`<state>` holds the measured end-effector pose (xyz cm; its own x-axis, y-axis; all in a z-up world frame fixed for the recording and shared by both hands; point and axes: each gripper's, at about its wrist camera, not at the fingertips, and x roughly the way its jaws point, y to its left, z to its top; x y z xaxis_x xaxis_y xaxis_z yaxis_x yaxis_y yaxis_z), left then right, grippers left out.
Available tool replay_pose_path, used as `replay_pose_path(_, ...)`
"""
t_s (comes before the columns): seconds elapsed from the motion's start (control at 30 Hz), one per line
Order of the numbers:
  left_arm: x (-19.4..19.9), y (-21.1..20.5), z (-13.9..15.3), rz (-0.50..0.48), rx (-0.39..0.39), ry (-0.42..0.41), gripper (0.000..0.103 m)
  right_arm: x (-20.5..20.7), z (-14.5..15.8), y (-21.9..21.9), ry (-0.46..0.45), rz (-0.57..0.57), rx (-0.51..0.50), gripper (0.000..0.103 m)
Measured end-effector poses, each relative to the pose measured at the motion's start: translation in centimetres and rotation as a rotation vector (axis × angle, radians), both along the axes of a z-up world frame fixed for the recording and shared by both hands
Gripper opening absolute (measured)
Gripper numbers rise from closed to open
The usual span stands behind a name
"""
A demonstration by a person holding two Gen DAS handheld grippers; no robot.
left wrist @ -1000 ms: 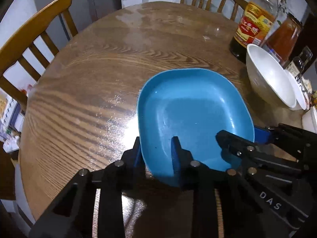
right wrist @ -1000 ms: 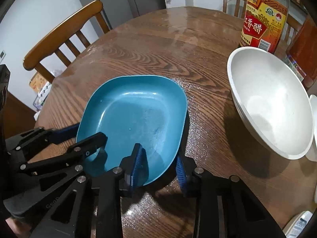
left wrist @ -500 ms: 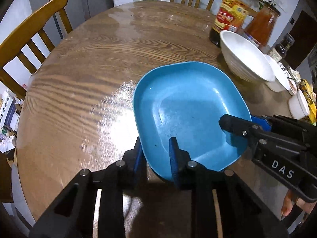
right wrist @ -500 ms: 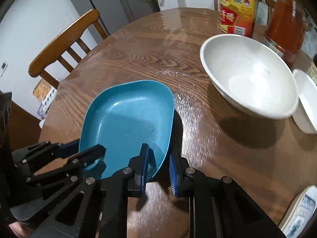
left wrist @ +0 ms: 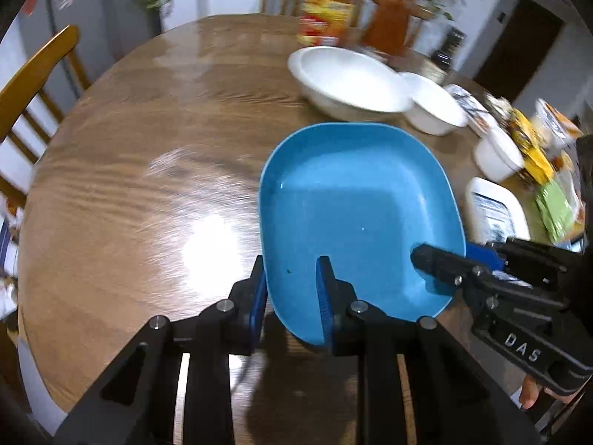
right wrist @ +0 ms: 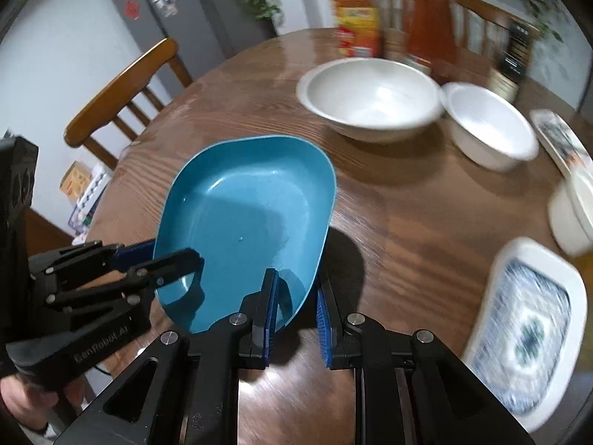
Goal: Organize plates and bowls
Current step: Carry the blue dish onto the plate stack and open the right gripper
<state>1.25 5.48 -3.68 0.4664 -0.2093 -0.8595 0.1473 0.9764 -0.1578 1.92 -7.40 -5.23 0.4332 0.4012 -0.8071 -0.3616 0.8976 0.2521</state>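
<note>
A blue, rounded-square plate point(left wrist: 355, 215) hangs tilted a little above the wooden table point(left wrist: 148, 170), casting a shadow on the wood. My left gripper point(left wrist: 291, 282) is shut on its near left rim, one pad inside and one outside. My right gripper point(right wrist: 296, 289) is shut on the near right rim of the plate point(right wrist: 244, 215). Each gripper also shows in the other's view: the right gripper point(left wrist: 441, 263) and the left gripper point(right wrist: 163, 259). Beyond the plate stand a large white bowl point(right wrist: 370, 96) and a smaller white bowl point(right wrist: 489, 126), side by side.
A blue-patterned white rectangular dish point(right wrist: 526, 319) lies at the right, with another white dish point(right wrist: 570, 215) behind it. Blurred bottles point(right wrist: 357, 26) stand behind the bowls. Packets and cups point(left wrist: 533, 148) crowd the right edge. A wooden chair point(right wrist: 122, 92) stands at the left.
The right gripper's pads closed onto the plate's rim. Both grippers lifted the blue plate off the table and carried it right, nearer the white bowls; more dishes came into view.
</note>
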Motion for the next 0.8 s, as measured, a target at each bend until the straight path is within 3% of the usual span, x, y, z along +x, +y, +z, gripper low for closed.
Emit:
replay_pose_path(0.5,1.5,-15.8,0.5,-0.324,0.010,-0.047,0.023,-5.3,-0.5,-16.5,0.023,-0.339,0.055,0.021)
replay_pose_path(0.8,2.8,-20.0,-2.2,-0.343,0.069,0.033,0.027,-3.5,-3.0,-20.5,0.084,-0.394,0.017,0.021)
